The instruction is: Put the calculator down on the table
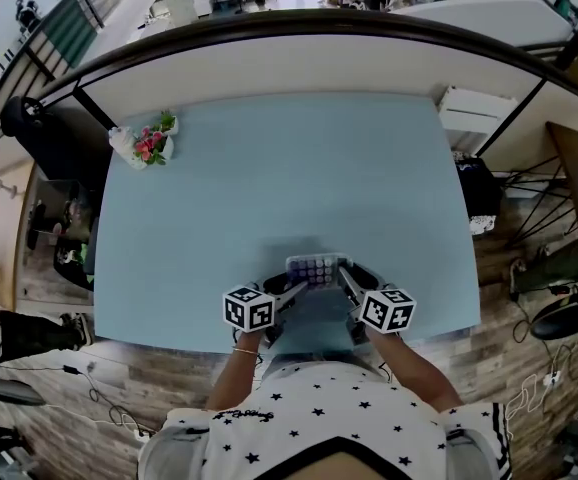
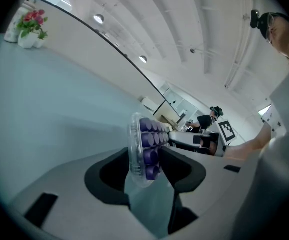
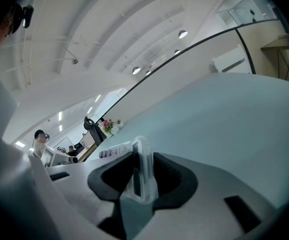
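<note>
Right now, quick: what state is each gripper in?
Left gripper: open, calculator between its jaws but apparently not pinched.
Right gripper: closed on the calculator's other end.

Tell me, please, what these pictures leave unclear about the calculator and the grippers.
- Underside of the calculator: head view, too small to tell whether it rests on the table.
- Its display: left gripper view shows only purple keys; right gripper view only an edge.
- Pads of the left gripper and right gripper: pressing or merely flanking, cannot tell.
</note>
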`<act>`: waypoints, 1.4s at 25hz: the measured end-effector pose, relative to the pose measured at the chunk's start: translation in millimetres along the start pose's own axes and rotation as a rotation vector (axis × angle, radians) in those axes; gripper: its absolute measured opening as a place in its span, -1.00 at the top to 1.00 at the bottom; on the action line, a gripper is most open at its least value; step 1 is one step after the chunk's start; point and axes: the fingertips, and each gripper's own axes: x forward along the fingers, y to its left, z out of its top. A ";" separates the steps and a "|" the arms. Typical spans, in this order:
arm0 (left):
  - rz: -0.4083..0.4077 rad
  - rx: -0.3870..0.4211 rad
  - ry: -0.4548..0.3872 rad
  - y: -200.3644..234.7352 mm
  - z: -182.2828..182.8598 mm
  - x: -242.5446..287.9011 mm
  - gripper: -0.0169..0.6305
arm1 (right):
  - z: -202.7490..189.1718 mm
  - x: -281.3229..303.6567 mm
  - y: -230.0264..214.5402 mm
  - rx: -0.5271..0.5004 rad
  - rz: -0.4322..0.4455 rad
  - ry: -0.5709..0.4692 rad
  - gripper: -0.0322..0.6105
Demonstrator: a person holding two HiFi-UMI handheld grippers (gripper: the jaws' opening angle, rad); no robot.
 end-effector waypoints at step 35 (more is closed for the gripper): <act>0.201 0.056 0.163 7.5 -17.2 19.0 0.28 | -12.2 -5.9 -22.0 0.022 -0.043 0.046 0.55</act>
